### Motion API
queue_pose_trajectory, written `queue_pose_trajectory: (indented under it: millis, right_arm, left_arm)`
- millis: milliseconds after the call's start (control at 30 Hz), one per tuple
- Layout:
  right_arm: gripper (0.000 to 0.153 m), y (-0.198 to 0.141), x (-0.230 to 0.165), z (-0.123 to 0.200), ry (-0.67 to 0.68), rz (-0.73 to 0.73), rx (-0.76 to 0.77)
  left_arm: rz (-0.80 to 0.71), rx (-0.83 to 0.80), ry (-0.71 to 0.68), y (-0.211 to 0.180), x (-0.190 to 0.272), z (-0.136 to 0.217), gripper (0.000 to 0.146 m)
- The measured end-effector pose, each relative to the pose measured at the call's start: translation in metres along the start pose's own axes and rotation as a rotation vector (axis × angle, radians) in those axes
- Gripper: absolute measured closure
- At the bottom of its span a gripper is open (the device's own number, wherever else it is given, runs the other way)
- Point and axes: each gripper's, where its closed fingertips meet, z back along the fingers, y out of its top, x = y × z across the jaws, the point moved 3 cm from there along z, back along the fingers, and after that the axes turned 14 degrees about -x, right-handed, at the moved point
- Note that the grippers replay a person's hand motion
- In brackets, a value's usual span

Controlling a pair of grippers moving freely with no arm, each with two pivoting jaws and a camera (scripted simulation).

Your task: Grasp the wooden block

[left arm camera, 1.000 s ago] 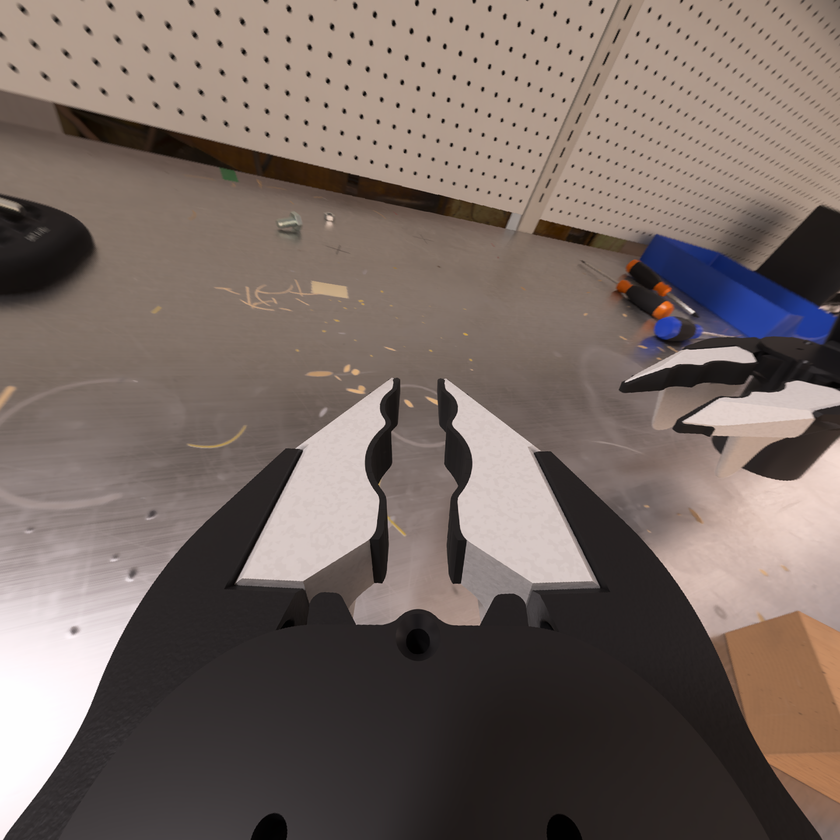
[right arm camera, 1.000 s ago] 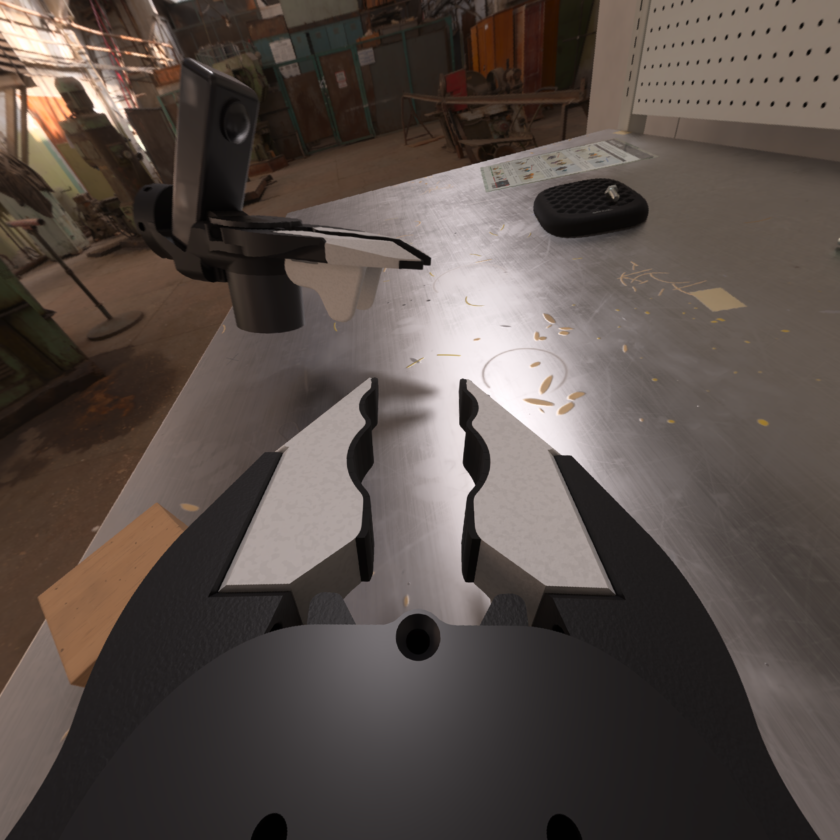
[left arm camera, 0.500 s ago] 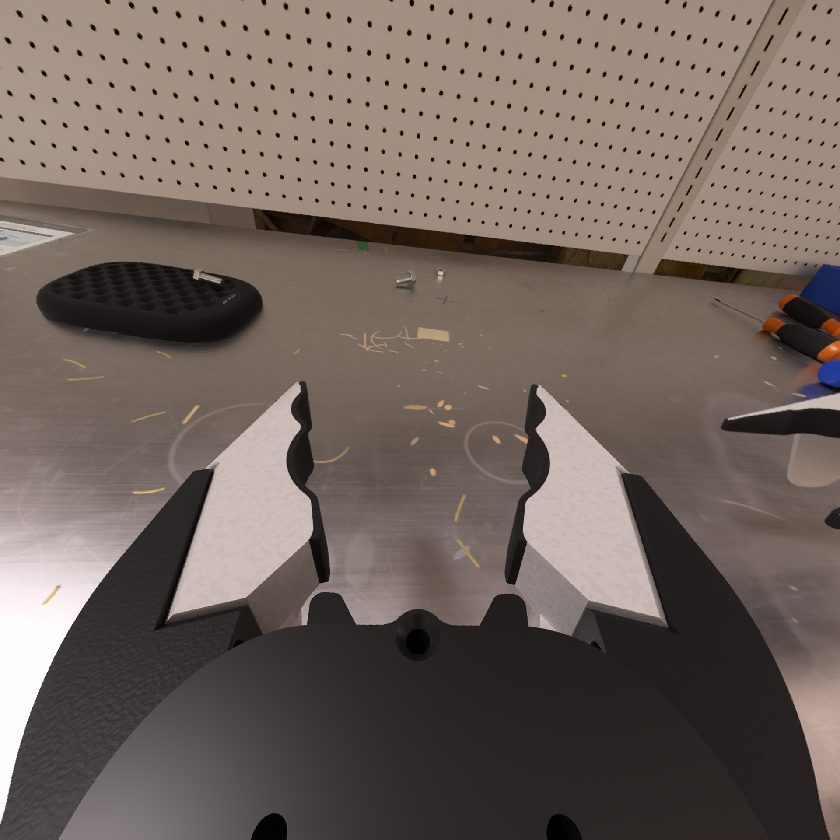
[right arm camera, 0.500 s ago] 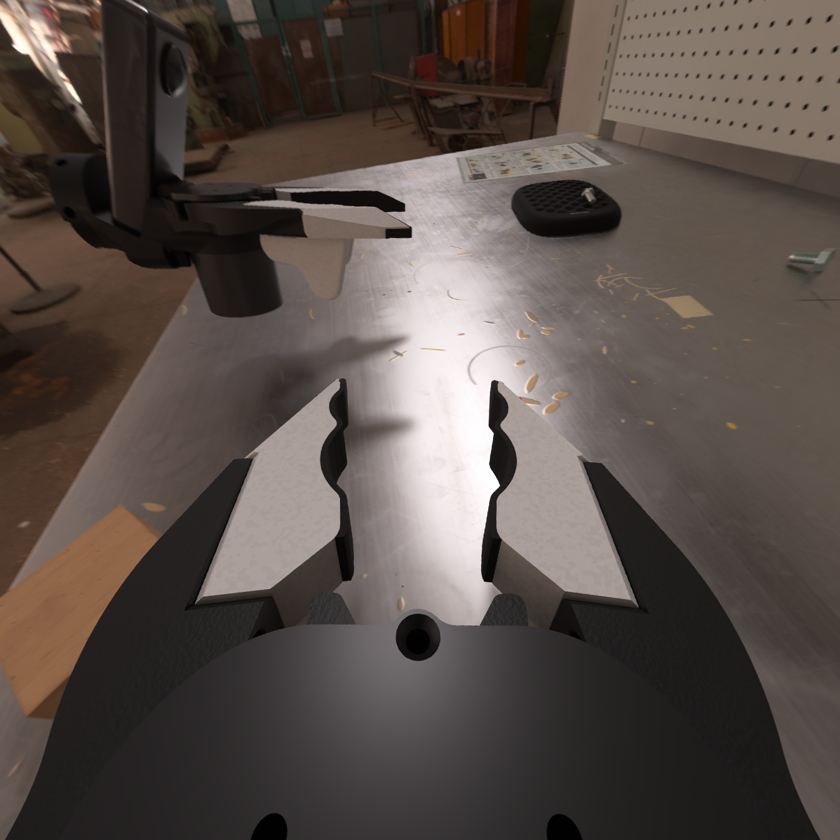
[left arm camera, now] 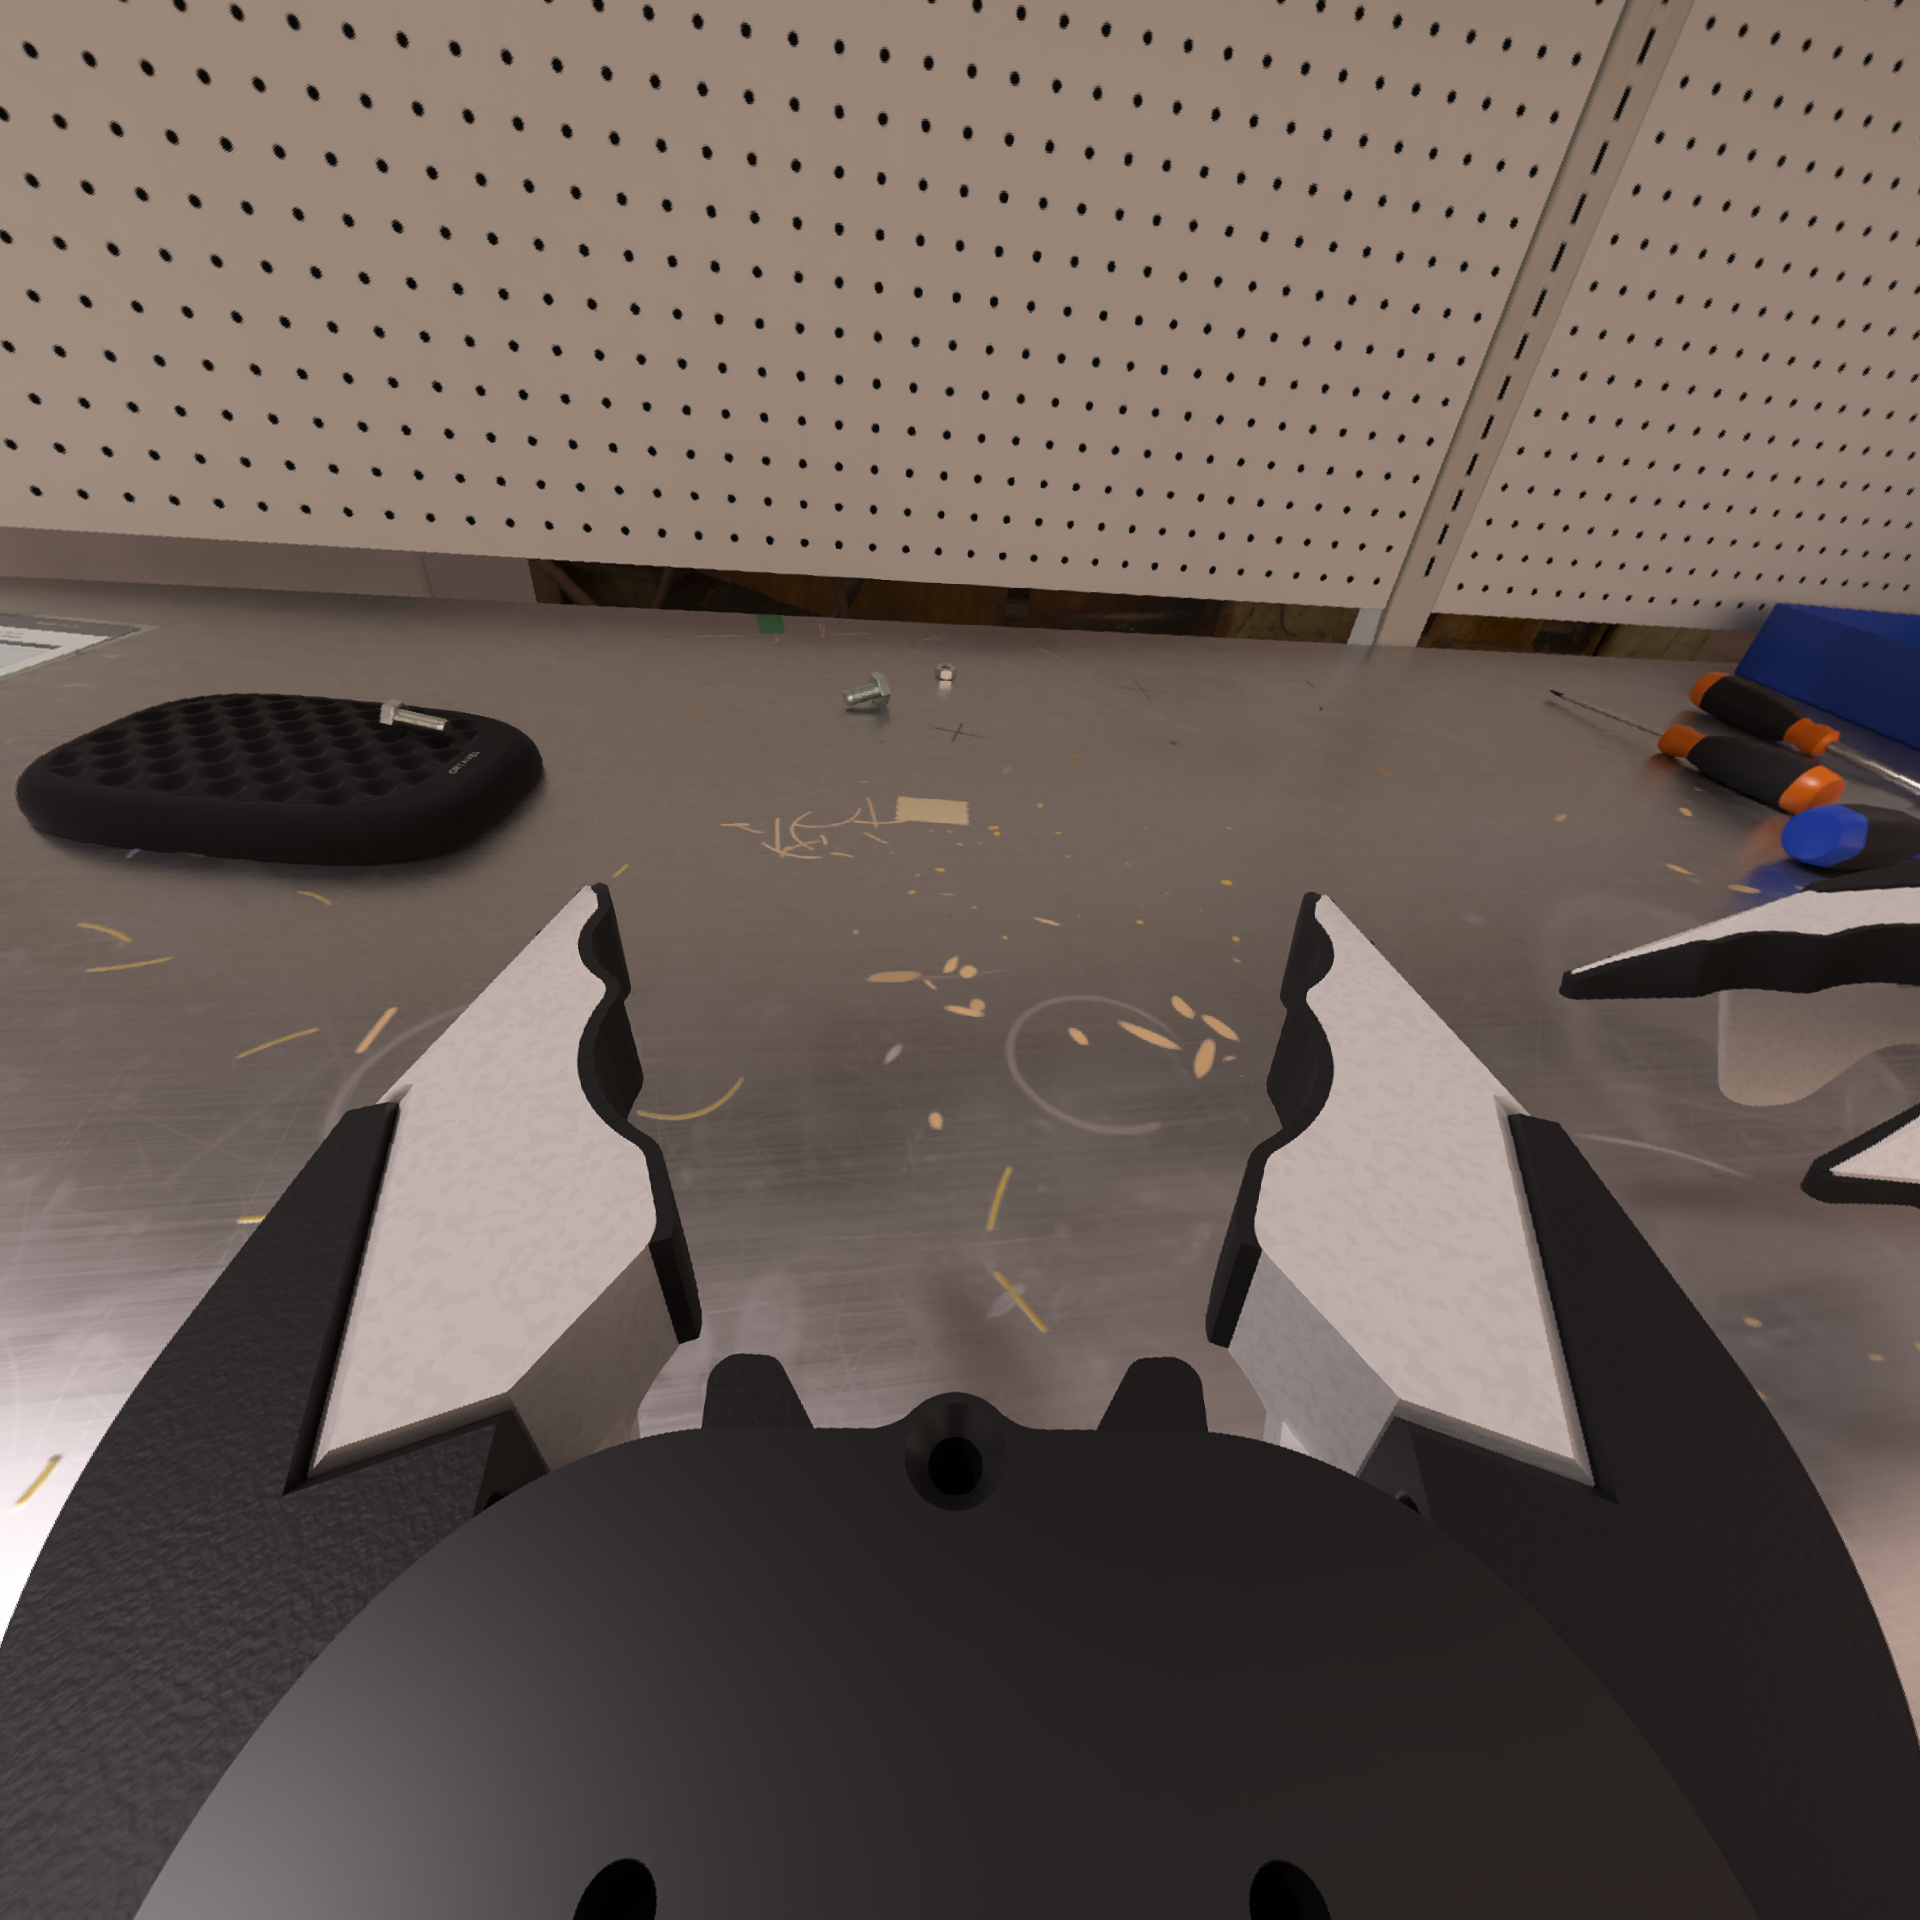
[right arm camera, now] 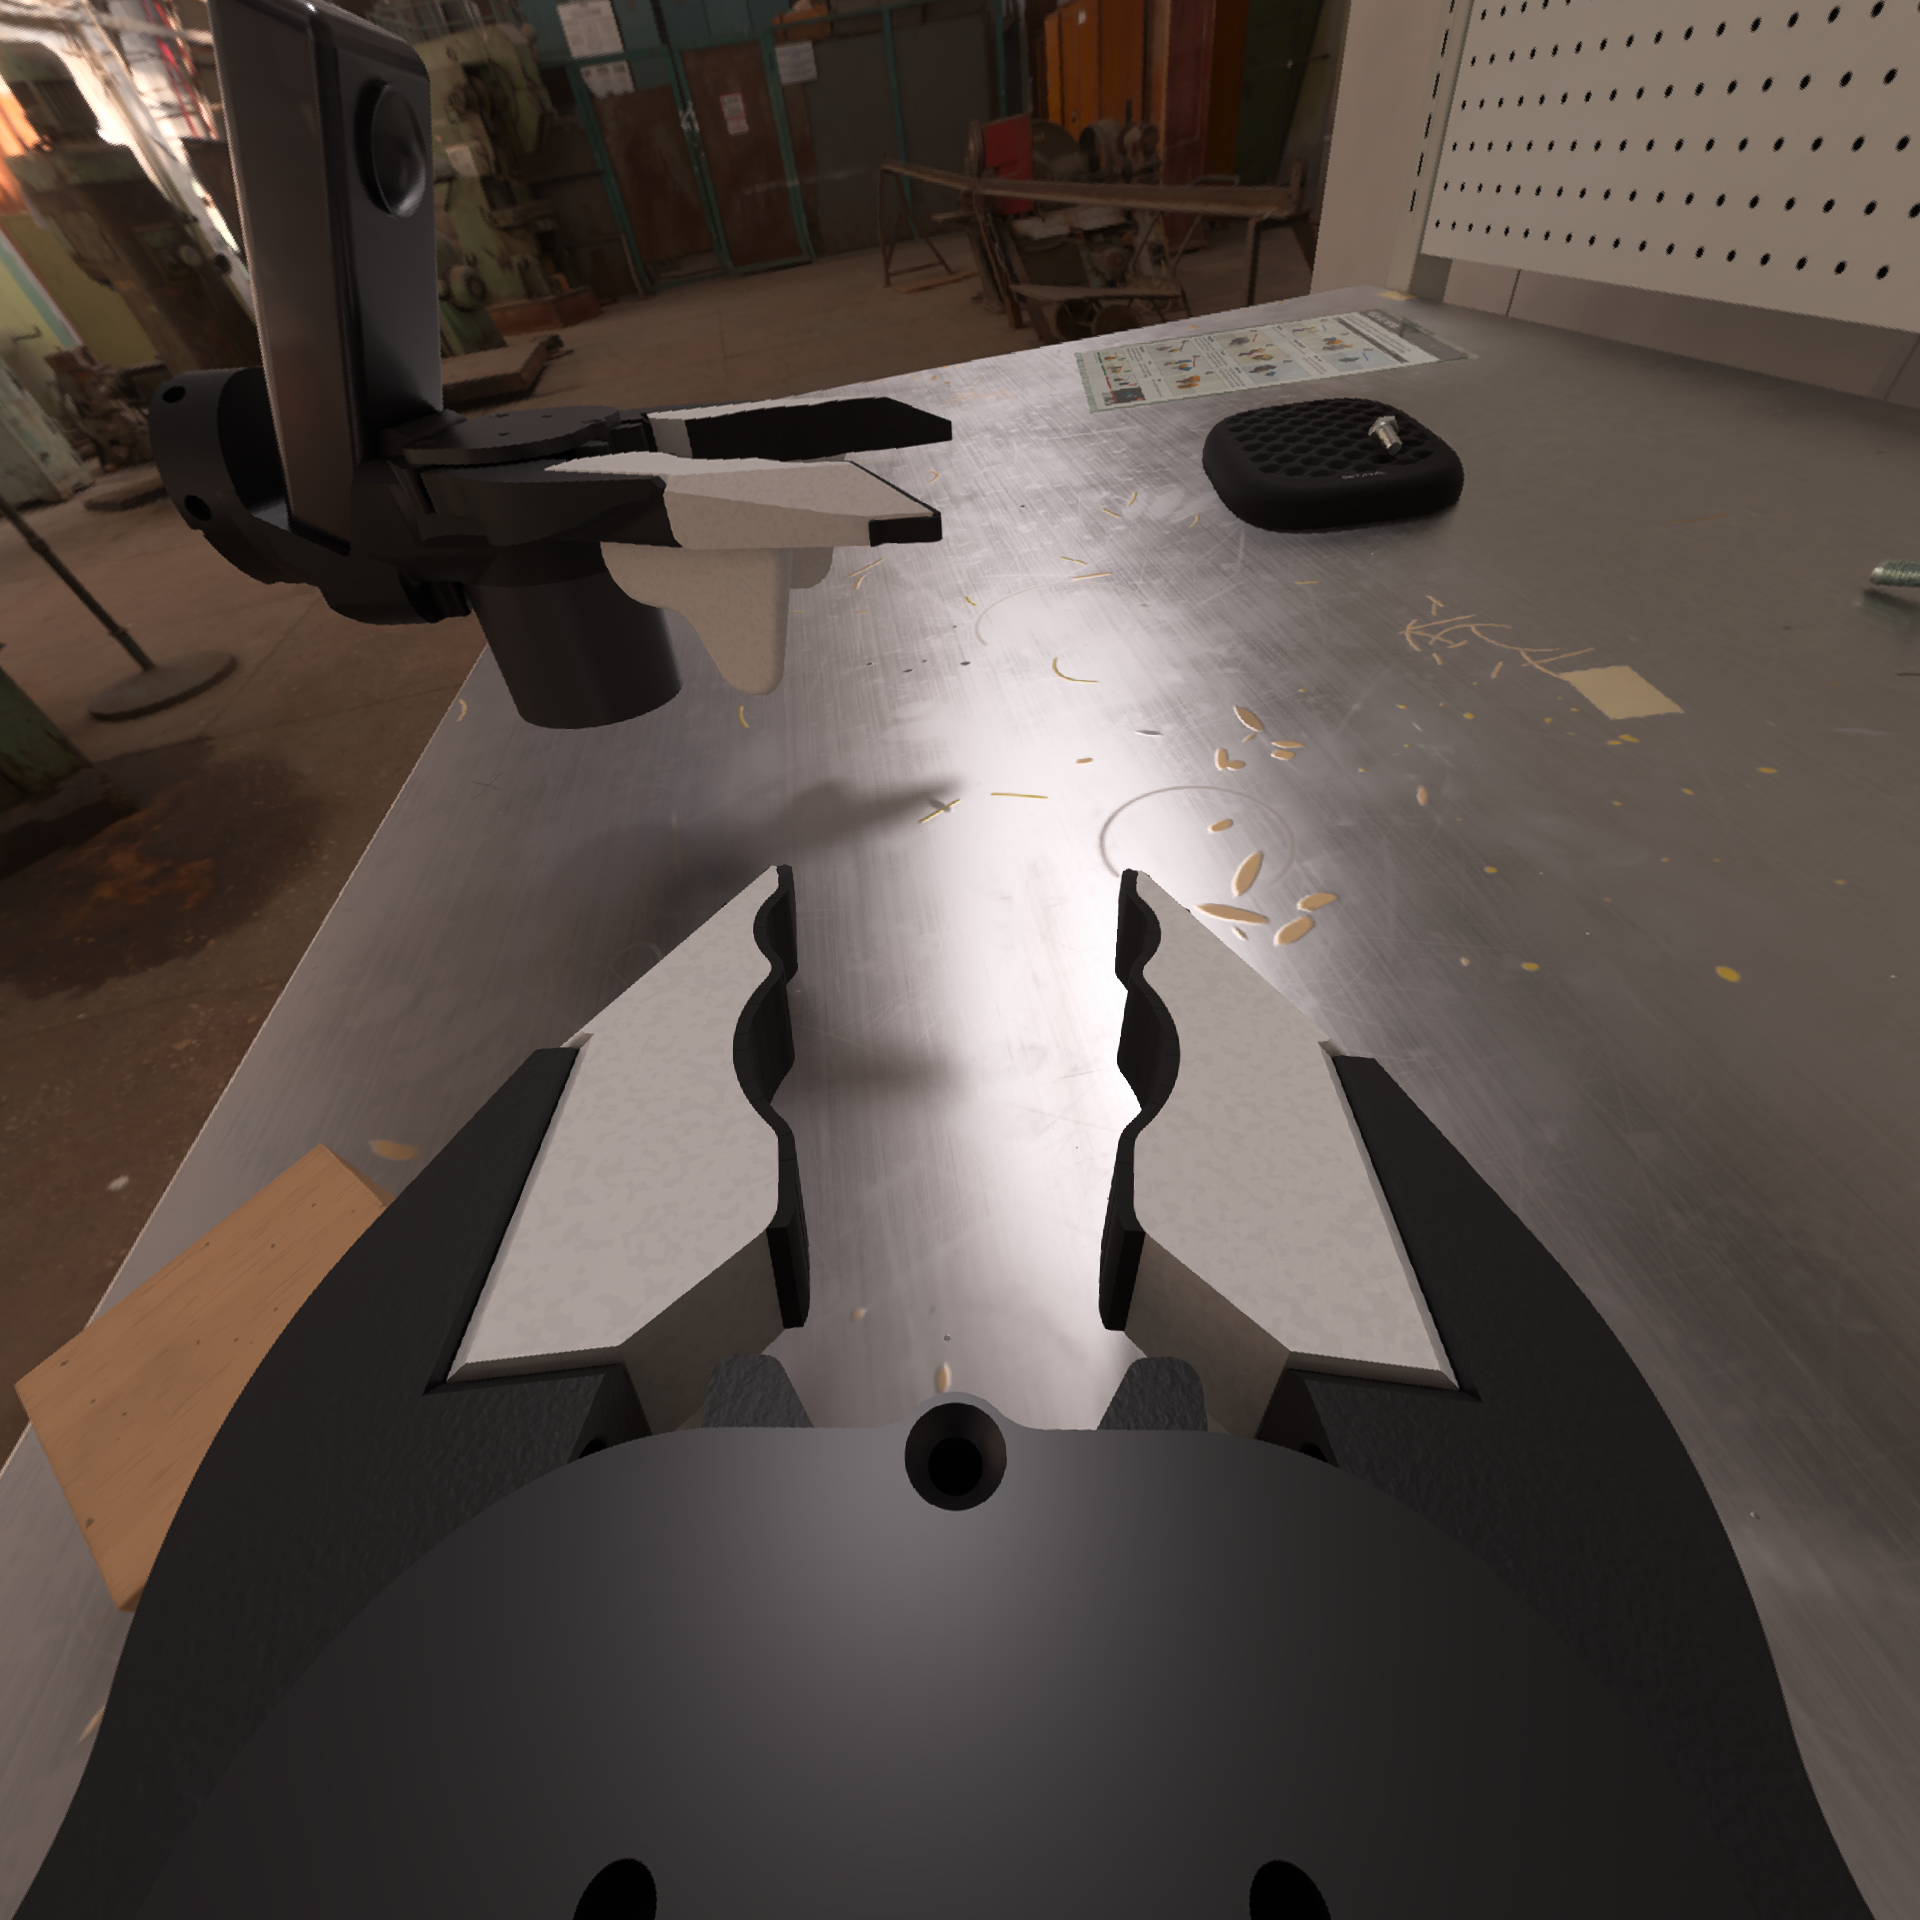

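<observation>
In the left wrist view the left tongs (left arm camera: 954,904) fill the lower half of the frame, spread wide with nothing between them, above a bare stretch of the metal table (left arm camera: 1039,1174) strewn with pale wood chips (left arm camera: 1148,1032). At the left edge of the frame a black honeycomb mat (left arm camera: 275,777) lies on the table with a small bolt (left arm camera: 414,715) resting on its far side. Near the upper centre a loose bolt (left arm camera: 865,691) and a nut (left arm camera: 944,673) sit just beside each other, below the pegboard (left arm camera: 831,291) that fills the top of the frame. At the right edge lie orange-and-black screwdrivers (left arm camera: 1751,753) next to a blue bin (left arm camera: 1839,665), and the right tongs (left arm camera: 1756,1060) reach in from the right edge, spread apart. The wooden block does not show in this view. In the right wrist view the right tongs (right arm camera: 954,883) sit at the lower centre, parted and empty, over the shiny table. The wooden block (right arm camera: 197,1340) lies flat at the lower left of the frame, near the table's edge, partly hidden behind the tongs' black body and untouched by either pair. In the upper left the left tongs (right arm camera: 914,478) hang above the table, apart from it, seen edge-on. The mat (right arm camera: 1333,464) lies in the upper right with a printed sheet (right arm camera: 1262,358) beyond it.
</observation>
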Motion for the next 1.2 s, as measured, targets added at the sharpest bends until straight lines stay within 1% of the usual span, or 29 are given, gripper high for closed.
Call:
queue_pose_trajectory:
  millis: [1200]
  right_arm:
    - [0.092,-0.0009,0.0008,-0.0027,-0.017,0.004,-0.017]
  left_arm:
    - [-0.022,-0.034,0.000,-0.0054,0.0042,-0.0064,0.026]
